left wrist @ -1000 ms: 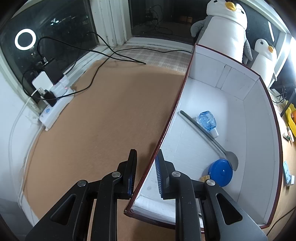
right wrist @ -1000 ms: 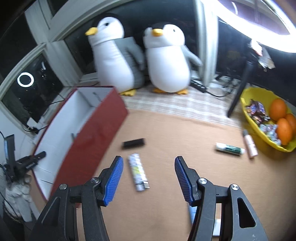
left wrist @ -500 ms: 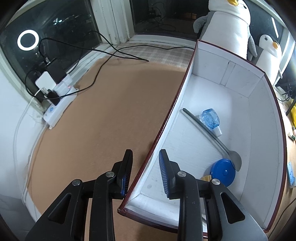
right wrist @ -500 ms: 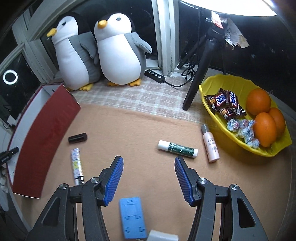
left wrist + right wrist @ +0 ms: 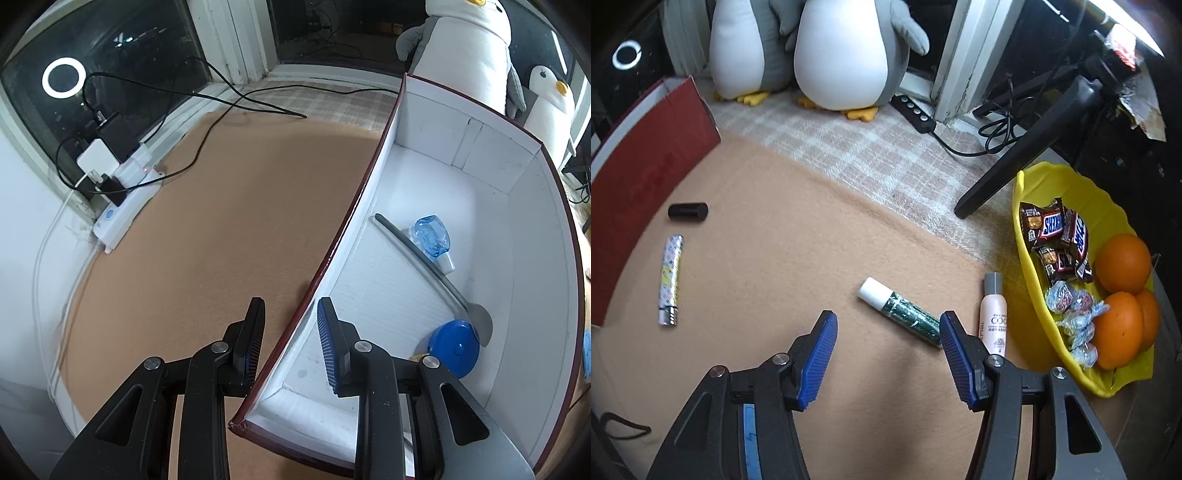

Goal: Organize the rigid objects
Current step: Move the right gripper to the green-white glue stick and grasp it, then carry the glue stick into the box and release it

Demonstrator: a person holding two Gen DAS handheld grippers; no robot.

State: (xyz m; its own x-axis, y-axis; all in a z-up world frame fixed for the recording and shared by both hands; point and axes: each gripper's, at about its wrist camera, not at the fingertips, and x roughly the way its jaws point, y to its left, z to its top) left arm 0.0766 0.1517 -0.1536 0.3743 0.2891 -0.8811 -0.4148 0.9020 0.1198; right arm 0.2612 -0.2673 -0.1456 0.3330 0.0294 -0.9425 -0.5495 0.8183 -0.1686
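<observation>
- The left tool has its fingers apart, one on each side of the near wall of the box; neither finger clearly presses the wall.
- The box is dark red outside and white inside, and stands on the tan table.
- Inside the box lie a long grey spoon, a small clear blue bottle just beside its handle, and a round blue lid touching its bowl.
- The right tool is wide apart and holds nothing, above the table.
- A green tube with a white cap lies just ahead of the right tool, its far end by the right finger.
- A pink bottle with a grey cap lies just beside the yellow bowl of candy and oranges.
- Near the box's red wall lie a patterned lighter and a short black cylinder.
</observation>
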